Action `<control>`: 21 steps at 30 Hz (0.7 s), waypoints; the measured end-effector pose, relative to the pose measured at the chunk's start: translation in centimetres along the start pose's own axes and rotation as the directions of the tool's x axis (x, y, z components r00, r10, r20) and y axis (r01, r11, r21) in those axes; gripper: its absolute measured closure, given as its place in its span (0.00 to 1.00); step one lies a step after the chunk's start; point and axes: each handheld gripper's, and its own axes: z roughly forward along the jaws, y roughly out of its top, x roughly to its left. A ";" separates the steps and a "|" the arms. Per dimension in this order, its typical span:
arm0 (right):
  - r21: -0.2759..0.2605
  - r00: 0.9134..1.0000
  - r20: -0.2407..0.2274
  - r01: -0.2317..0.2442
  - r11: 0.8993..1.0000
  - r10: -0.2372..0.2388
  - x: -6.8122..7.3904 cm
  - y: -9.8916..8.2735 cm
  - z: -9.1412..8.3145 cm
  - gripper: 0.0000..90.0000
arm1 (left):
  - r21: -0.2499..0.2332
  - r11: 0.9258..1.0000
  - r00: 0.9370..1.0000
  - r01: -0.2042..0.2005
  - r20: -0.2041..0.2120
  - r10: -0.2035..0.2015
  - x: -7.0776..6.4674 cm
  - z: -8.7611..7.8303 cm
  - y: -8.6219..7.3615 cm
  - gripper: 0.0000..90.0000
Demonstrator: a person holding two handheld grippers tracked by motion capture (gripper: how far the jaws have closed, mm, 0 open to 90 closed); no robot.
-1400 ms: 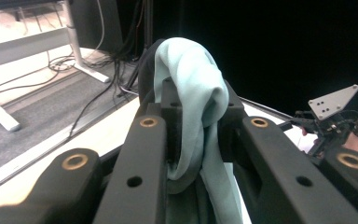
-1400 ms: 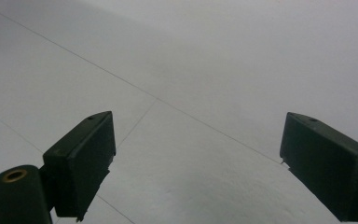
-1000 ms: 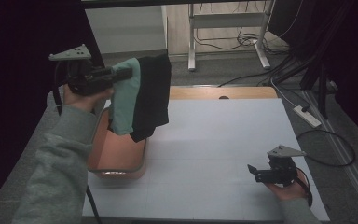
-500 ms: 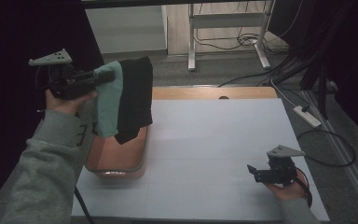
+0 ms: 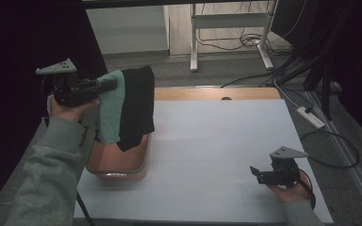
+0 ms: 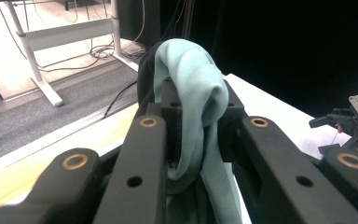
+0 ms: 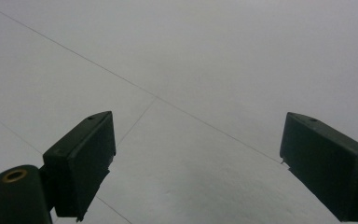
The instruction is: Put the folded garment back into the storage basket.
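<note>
The left tongs (image 5: 109,84) are raised over the left edge of the pale grey surface (image 5: 217,155), held in a hand with a grey sleeve (image 5: 52,174) behind it. They are clamped tight on a bunch of cloth: a soft mint-green garment (image 5: 108,110) and a black garment (image 5: 136,106) beside it, both hanging down in limp folds from the grip. In the left gripper view the mint-green fabric (image 6: 191,93) loops up and over between the two black jaws and falls back down through them, with the black fabric (image 6: 144,65) showing just behind it; the jaws are pinched in on the bundle.

Below the hanging clothes sits a shallow reddish-brown plastic tub (image 5: 120,162) at the left side of the surface. The lower hem of the black garment hangs at the tub's far rim; from here I cannot tell for sure whether it touches the rim or hangs just above it.

The right tongs (image 5: 254,172) rest low near the front right corner of the surface, well apart from the tub and the clothes, pointing left across the bare sheet. In the right gripper view their jaws stand wide apart with nothing between them, just the plain grey surface (image 7: 191,70) and its faint seam lines beneath.

Beyond the surface a strip of light wood (image 5: 207,93) shows at its far edge, and past that a white-legged metal frame (image 5: 231,28) stands on the floor among trailing black cables (image 5: 273,61).
</note>
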 end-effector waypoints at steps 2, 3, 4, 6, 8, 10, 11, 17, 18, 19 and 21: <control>0.000 1.000 0.000 0.001 1.000 -0.001 0.0 0.0 0.0 0.12 | -0.001 1.000 1.000 0.003 -0.001 -0.003 0.0 -0.1 -0.2 0.87; 0.001 1.000 0.000 0.002 1.000 -0.002 0.0 0.0 0.0 0.12 | 0.000 1.000 1.000 0.003 -0.003 -0.003 0.1 -0.1 -0.2 0.87; 0.000 1.000 0.000 0.002 1.000 -0.002 0.0 0.0 0.0 0.12 | 0.001 1.000 1.000 0.002 -0.003 -0.002 0.1 -0.2 -0.3 0.87; 0.000 1.000 0.001 0.003 1.000 -0.003 0.1 0.0 0.0 0.12 | 0.001 1.000 1.000 0.003 -0.007 -0.003 0.1 -0.4 -0.4 0.87; -0.001 1.000 0.000 0.003 1.000 -0.003 0.1 0.0 0.0 0.12 | 0.000 1.000 1.000 0.008 -0.010 -0.008 0.2 -0.6 -0.6 0.87; -0.001 1.000 0.000 0.002 1.000 -0.002 0.1 0.0 0.0 0.12 | -0.001 1.000 1.000 0.012 -0.013 -0.012 0.3 -0.8 -0.7 0.87; -0.001 1.000 0.001 0.002 1.000 -0.002 0.1 0.0 0.0 0.12 | -0.002 1.000 1.000 0.013 -0.014 -0.013 0.3 -0.9 -0.8 0.87; 0.000 1.000 0.000 0.002 1.000 -0.002 0.1 0.0 0.0 0.12 | -0.005 1.000 1.000 0.012 -0.009 -0.012 0.2 -1.3 -1.2 0.87; -0.001 1.000 0.001 0.002 1.000 -0.002 0.1 0.0 -0.1 0.12 | -0.004 1.000 1.000 0.012 -0.011 -0.012 0.2 -1.4 -1.3 0.87; -0.002 1.000 0.001 0.001 1.000 -0.001 0.1 0.0 -0.1 0.12 | -0.001 1.000 1.000 0.014 -0.010 -0.014 0.2 -1.4 -1.5 0.87; -0.001 1.000 0.001 0.001 1.000 -0.001 0.1 0.0 0.0 0.12 | 0.000 1.000 1.000 0.022 -0.002 -0.022 0.2 -1.4 -1.7 0.87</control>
